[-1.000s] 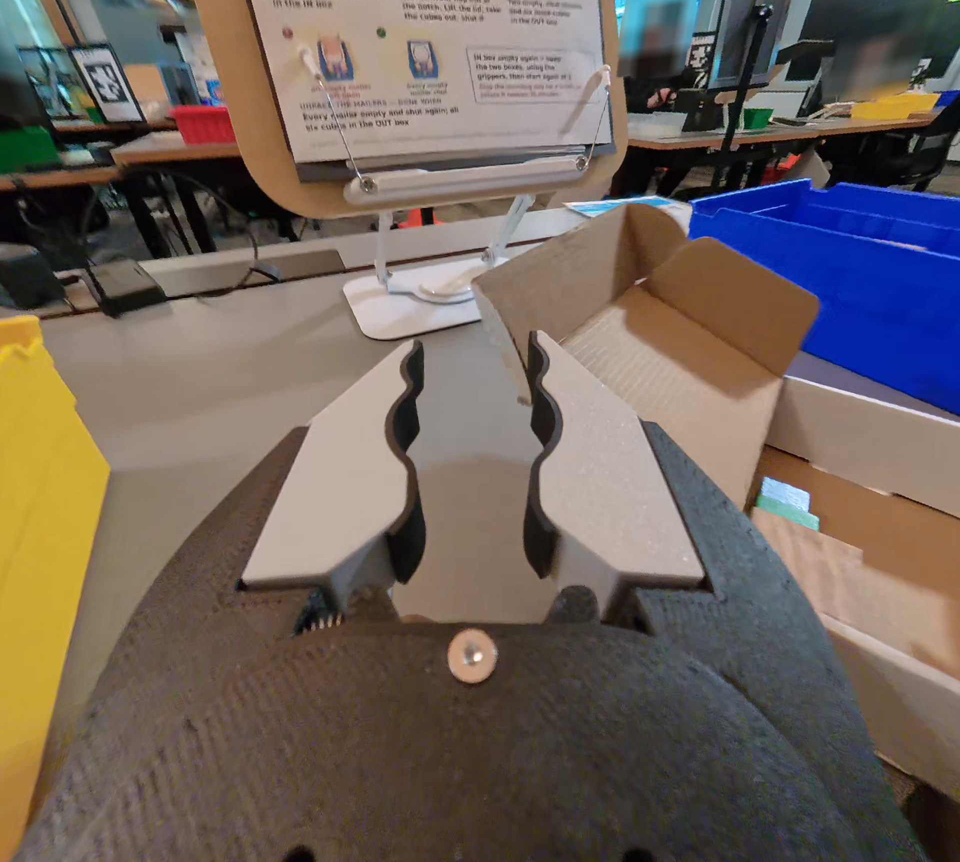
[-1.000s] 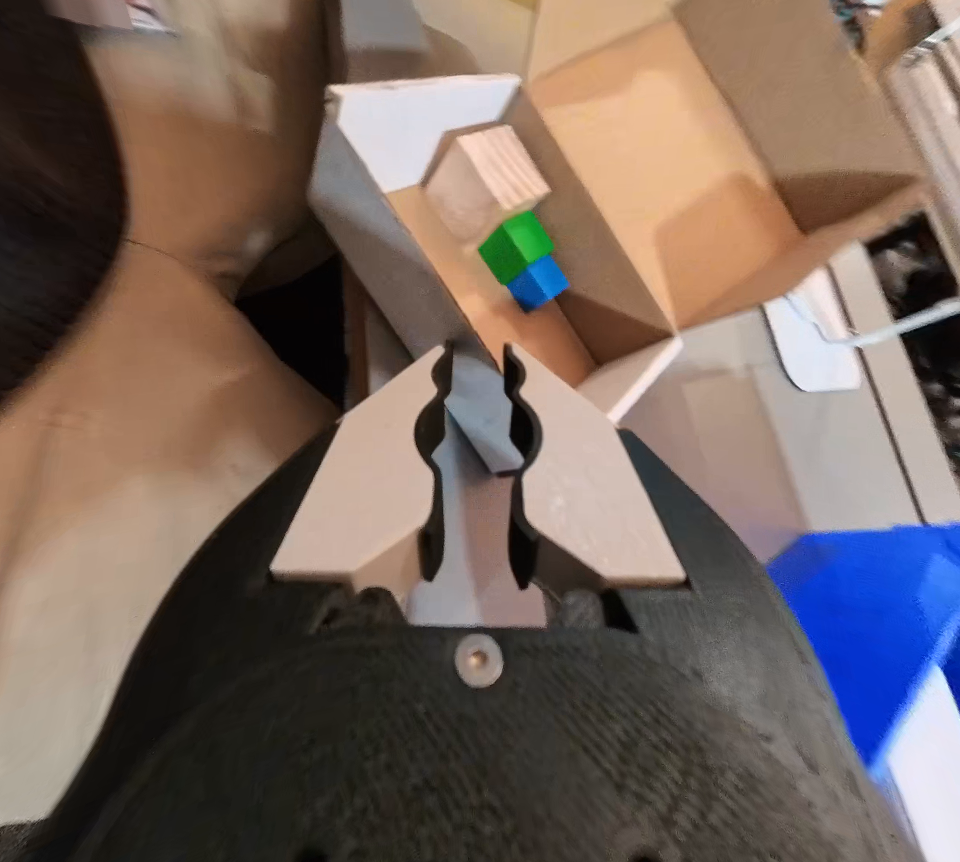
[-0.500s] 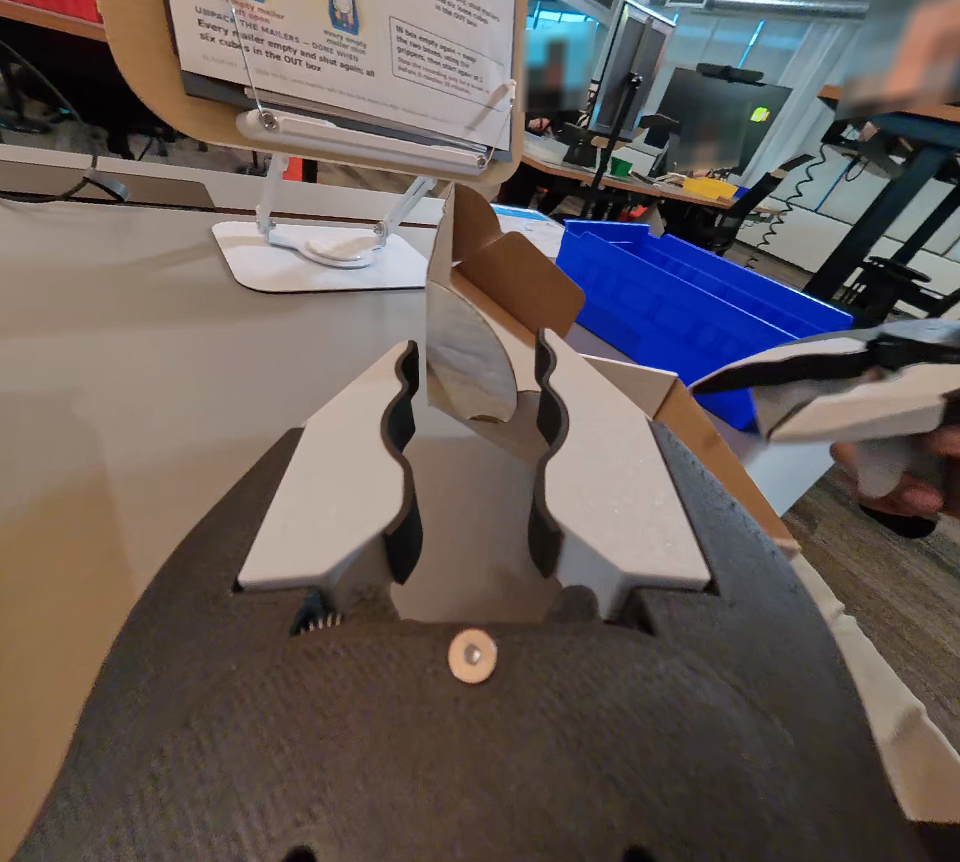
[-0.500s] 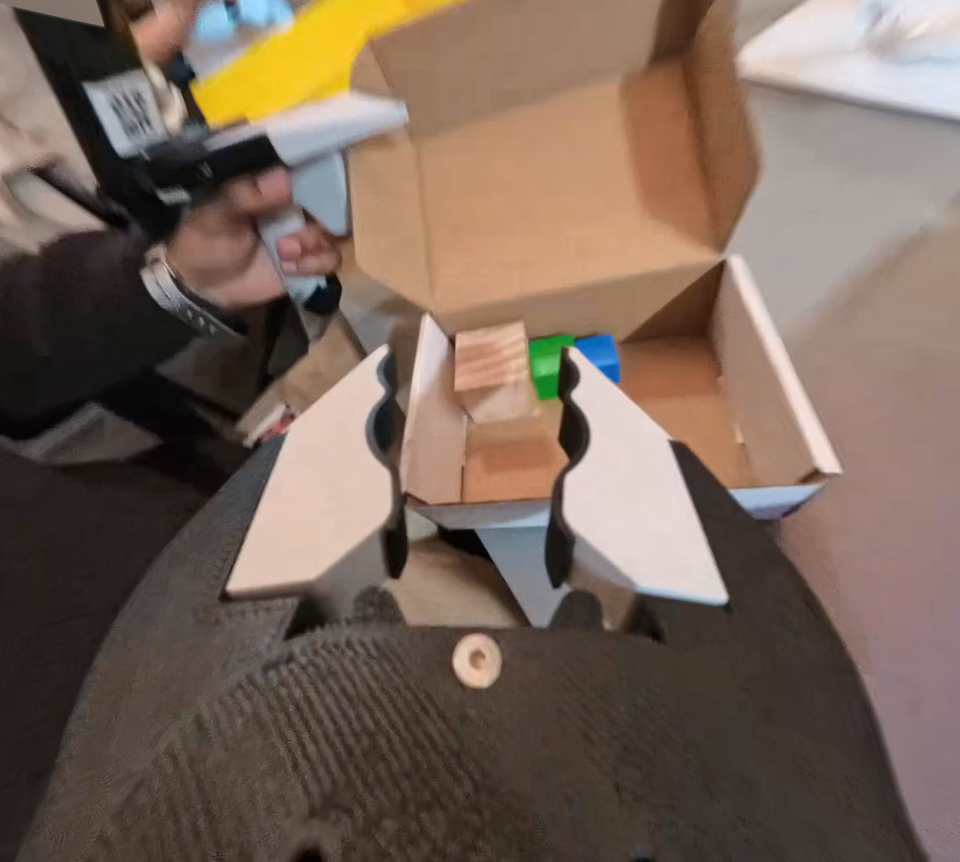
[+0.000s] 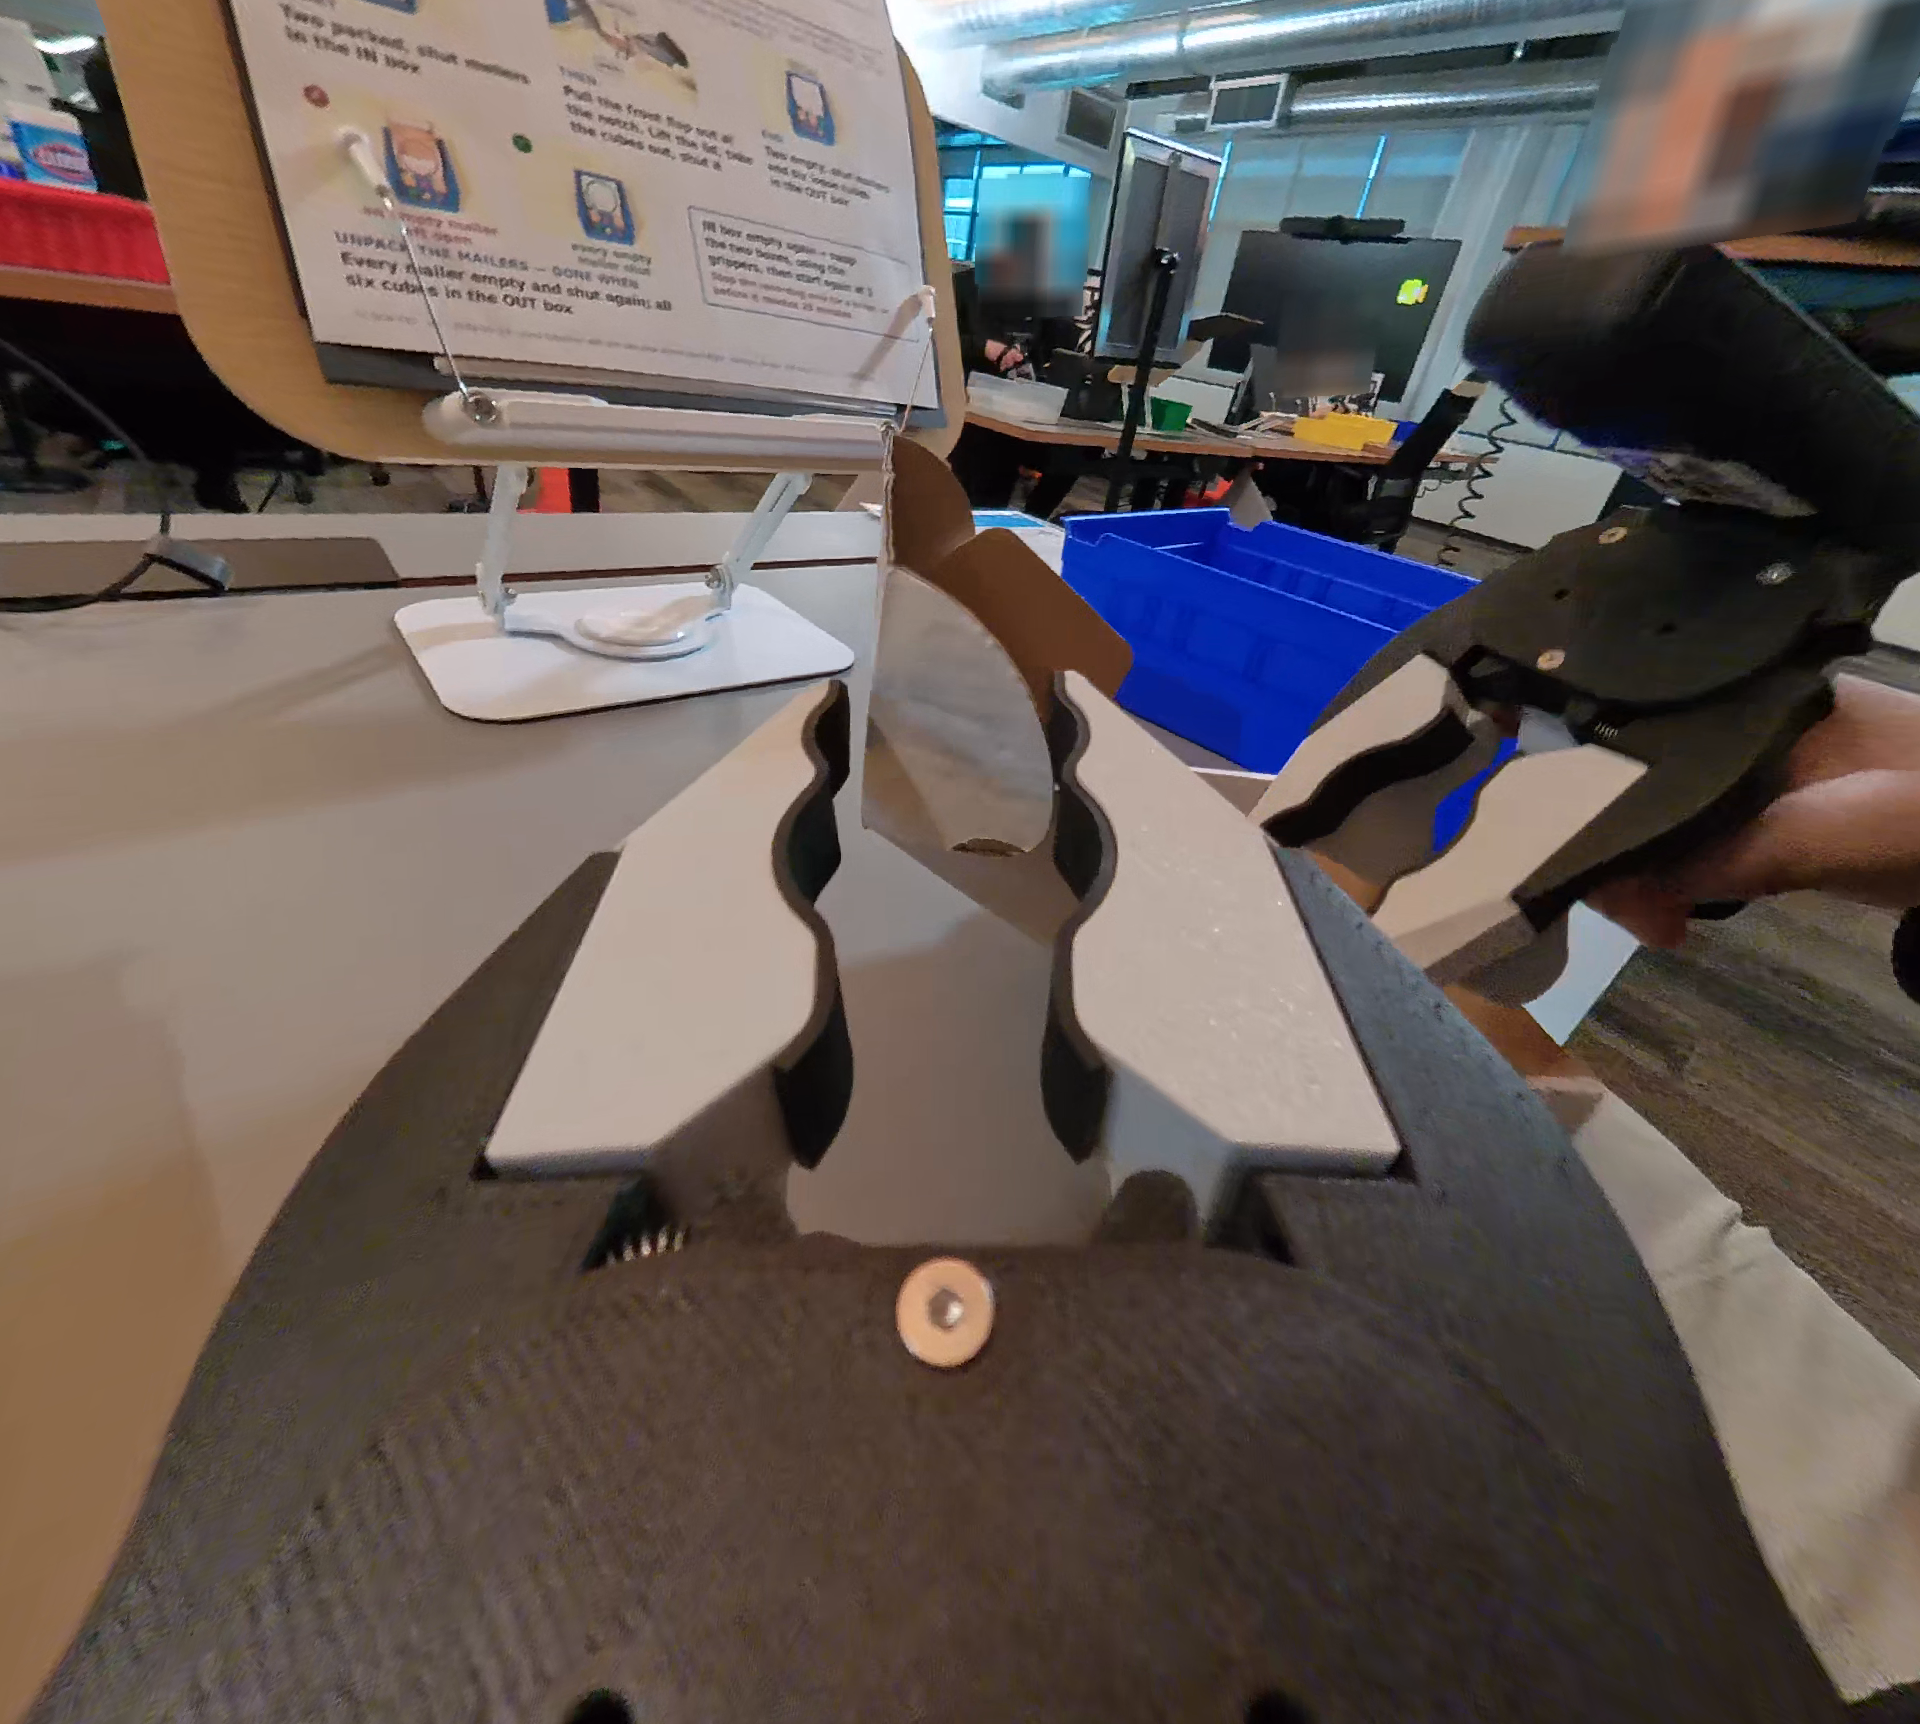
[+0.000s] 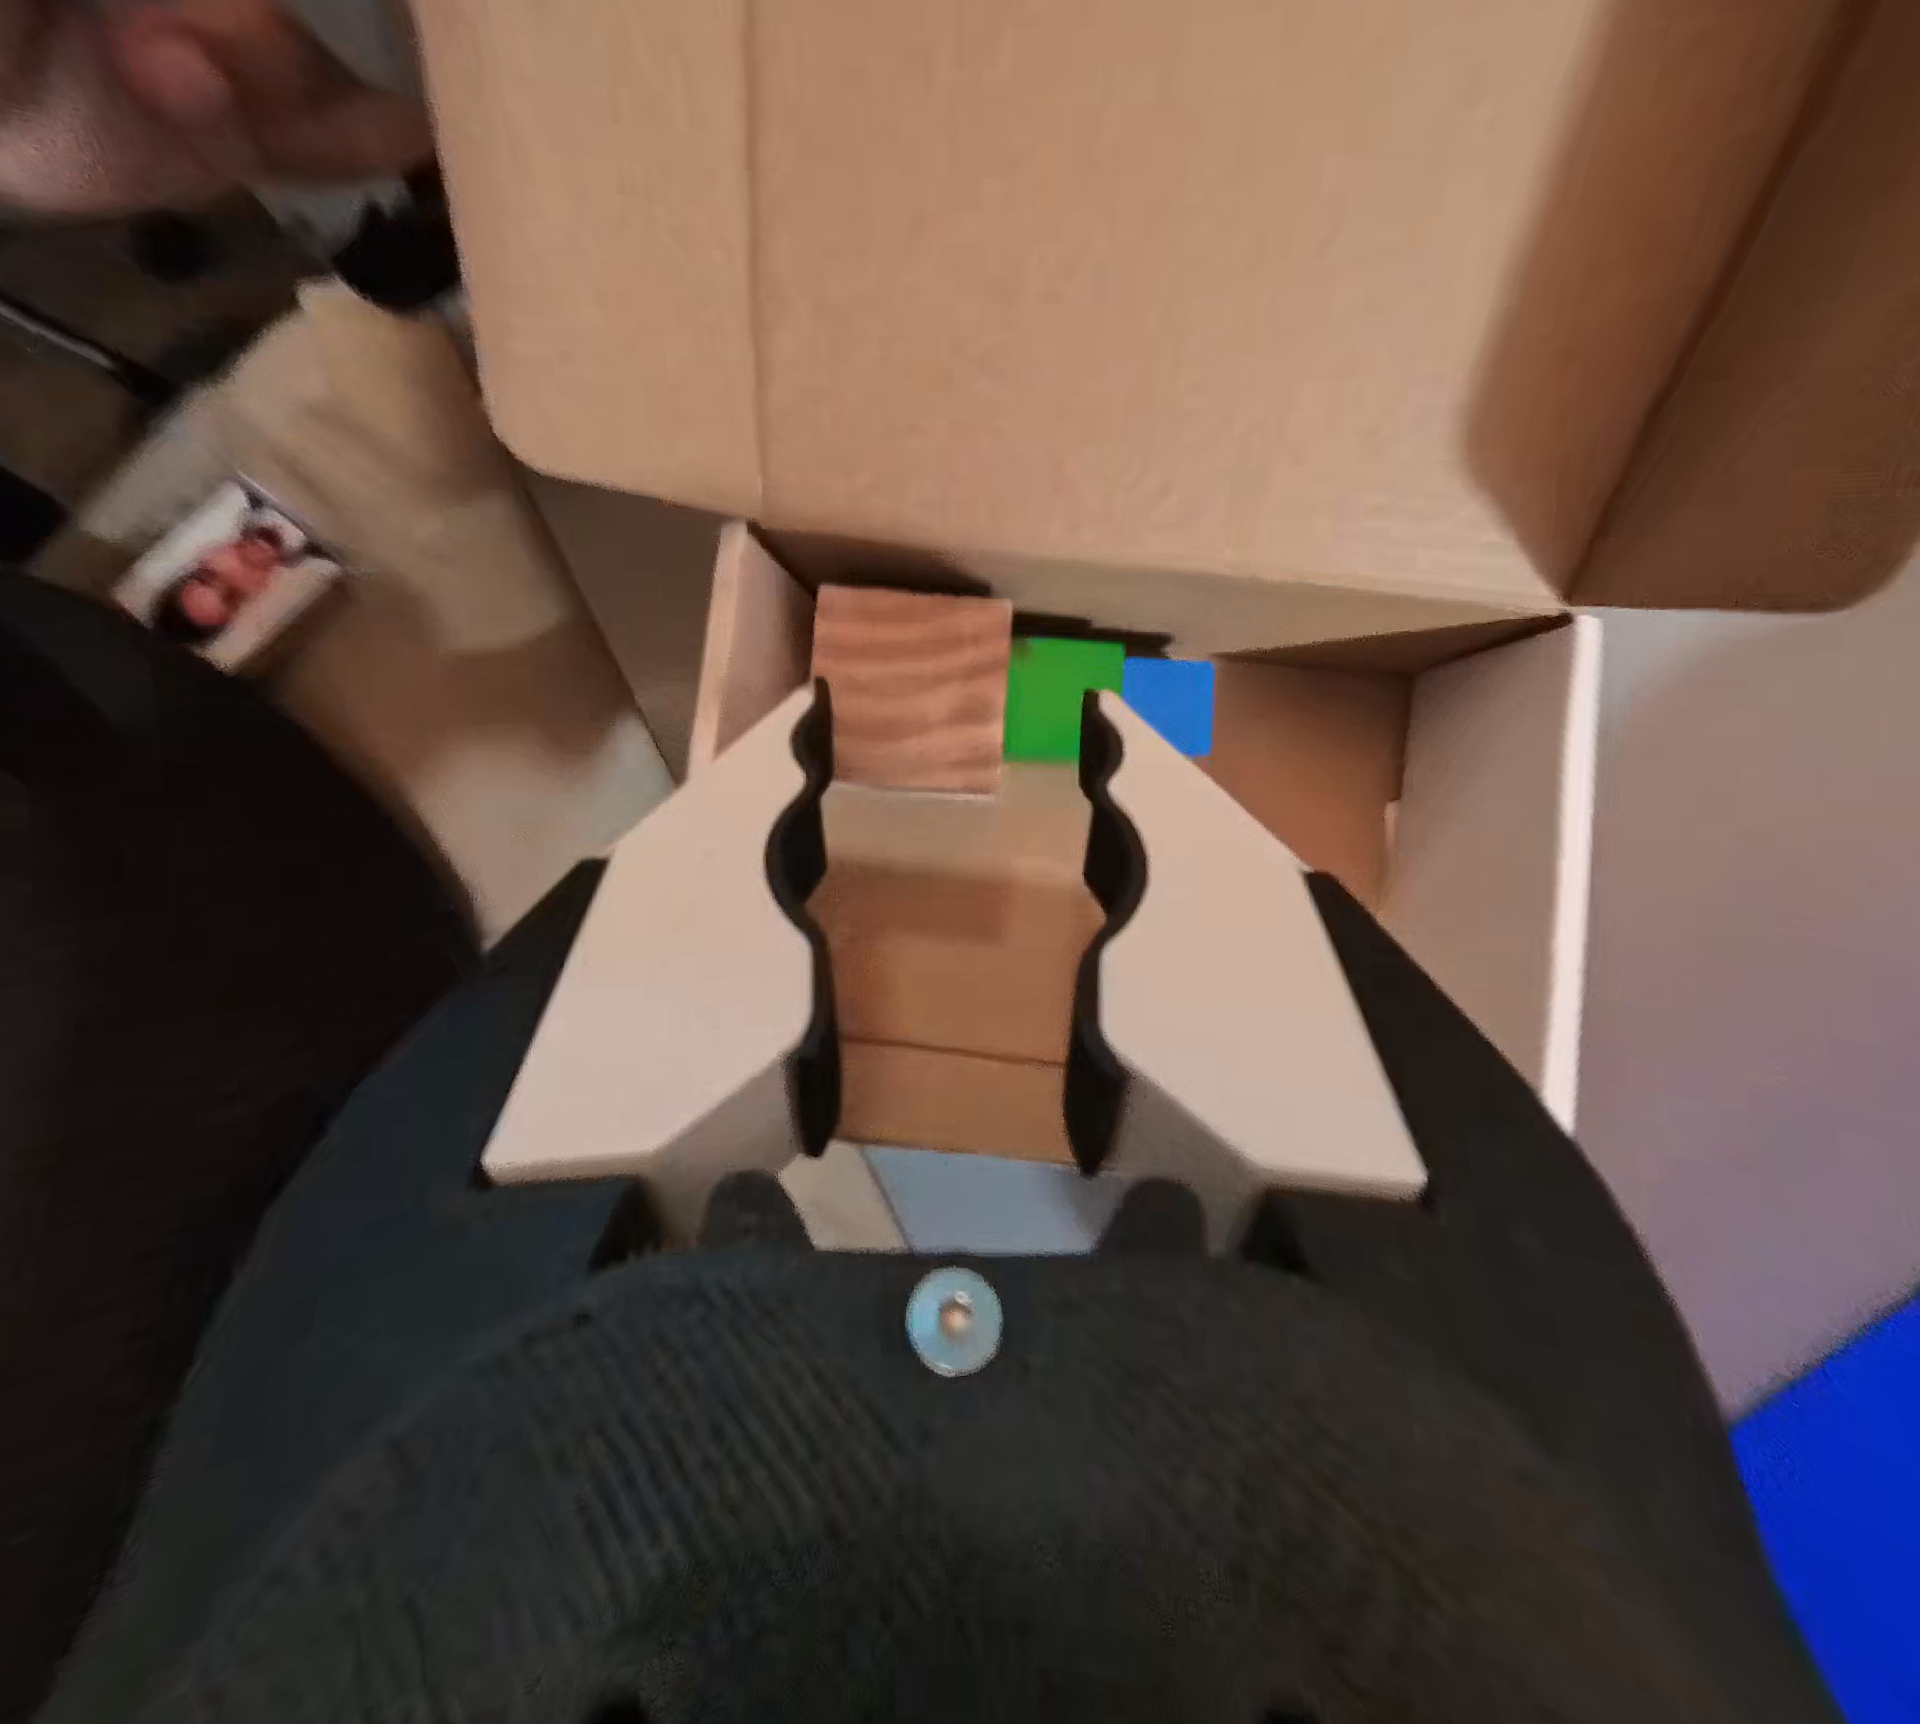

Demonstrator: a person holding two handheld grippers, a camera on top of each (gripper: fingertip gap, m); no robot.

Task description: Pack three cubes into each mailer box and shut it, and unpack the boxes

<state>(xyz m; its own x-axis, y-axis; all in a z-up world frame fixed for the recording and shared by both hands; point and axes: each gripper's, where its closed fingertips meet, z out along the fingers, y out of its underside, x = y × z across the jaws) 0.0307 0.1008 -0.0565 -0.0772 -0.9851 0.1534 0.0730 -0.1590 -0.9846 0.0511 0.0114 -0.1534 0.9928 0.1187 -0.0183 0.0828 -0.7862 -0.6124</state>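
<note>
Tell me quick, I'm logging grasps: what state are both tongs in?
Left tongs: open, mailer flap between them, not clamped.
Right tongs: open, empty, at the wooden cube.

Three cubes sit side by side in the mailer box; lid above.

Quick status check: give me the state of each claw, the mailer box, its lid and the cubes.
Left claw: open, a lid flap between its fingers.
Right claw: open, reaching into the box.
Mailer box: open.
Lid: raised.
Wooden cube, green cube, blue cube: inside, in a row.
</note>
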